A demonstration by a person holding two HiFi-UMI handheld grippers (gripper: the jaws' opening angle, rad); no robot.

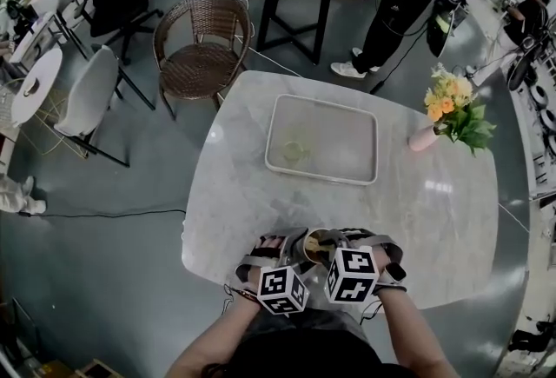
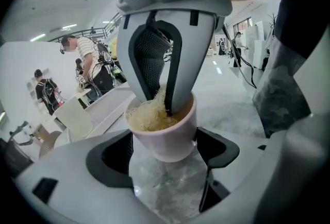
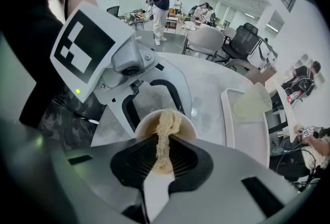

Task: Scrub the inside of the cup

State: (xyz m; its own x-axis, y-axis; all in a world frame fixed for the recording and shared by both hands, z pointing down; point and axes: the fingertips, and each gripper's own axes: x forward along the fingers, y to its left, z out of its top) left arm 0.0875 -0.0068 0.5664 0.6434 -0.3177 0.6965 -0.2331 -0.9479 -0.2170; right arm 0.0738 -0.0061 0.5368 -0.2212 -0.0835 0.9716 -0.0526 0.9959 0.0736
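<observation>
Status: scrub under way, as judged from placement. Cup [image 2: 165,140] sits at the near edge of the desk [image 1: 434,220], mouth up, between the fingers of the left gripper [image 2: 164,152]. These stand wide at either side of its wall, with no firm press evident. Right gripper [image 3: 161,140]: fingers pinched narrow on the fibrous scrubber [image 3: 164,122], tips and scrubber down inside the cup. Outstanding: working round wall and base, then withdrawal. Cleanliness not determinable.

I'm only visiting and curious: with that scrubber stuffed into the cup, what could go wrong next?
The cup sits between the left gripper's wide jaws, and I can't tell whether they press it; a push from the right gripper could tip it. It is near the table's edge, so it might fall. The scrubber could slip from those shut jaws.
</observation>
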